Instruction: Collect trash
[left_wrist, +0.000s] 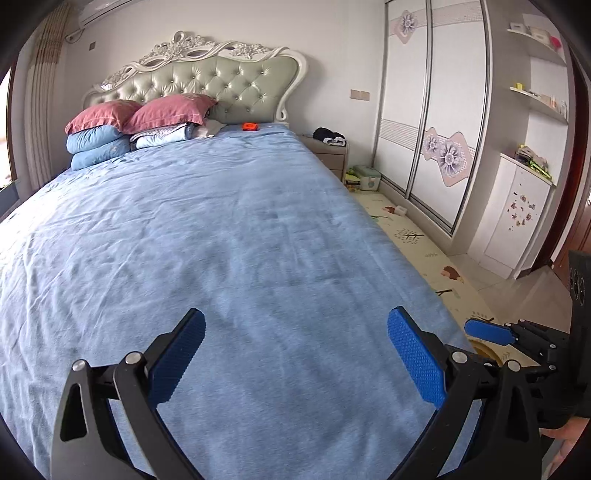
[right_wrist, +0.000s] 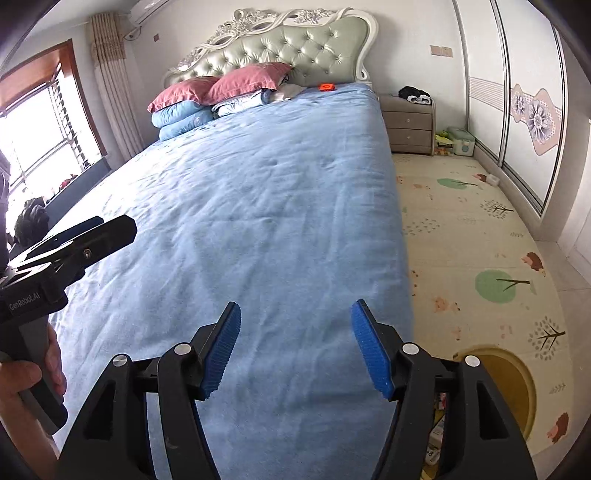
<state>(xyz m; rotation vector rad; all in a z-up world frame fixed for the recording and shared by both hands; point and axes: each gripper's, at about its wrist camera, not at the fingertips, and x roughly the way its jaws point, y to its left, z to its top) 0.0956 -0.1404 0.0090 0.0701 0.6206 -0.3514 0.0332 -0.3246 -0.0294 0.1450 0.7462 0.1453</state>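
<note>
The left gripper (left_wrist: 295, 328) is spread wide above the foot of the bed (left_wrist: 229, 229), its blue pads (left_wrist: 415, 360) holding nothing. The right gripper (right_wrist: 295, 325) is also parted, less widely, empty, over the bed's right edge. No earlier picture is given, so only these stances can be told.

The right wrist view alone shows the left gripper from the side (right_wrist: 79, 236), a bare hand (right_wrist: 33, 373) wrapped round its grey handle, and white lettering "GenRobot.AI" on its black body. It also shows a yellow round bin (right_wrist: 513, 380) on the floor beside the bed's foot, with packets, seemingly trash (right_wrist: 437, 428), low between the right finger's arm and the bed; whether they lie inside the bin I cannot tell. A window (right_wrist: 40, 136) lies beyond the bed's far side.

The left wrist view alone shows wall shelves (left_wrist: 539, 99) and a white cabinet (left_wrist: 517, 210) past the wardrobe (left_wrist: 432, 110), and the right gripper's blue pad (left_wrist: 487, 332) right of the bed's foot.

Both views show a small orange object (left_wrist: 250, 126) at the head of the bed near the pink pillows (left_wrist: 162, 110), and a nightstand (right_wrist: 408, 123) beside the headboard. Both grippers tilt downward toward the bed.
</note>
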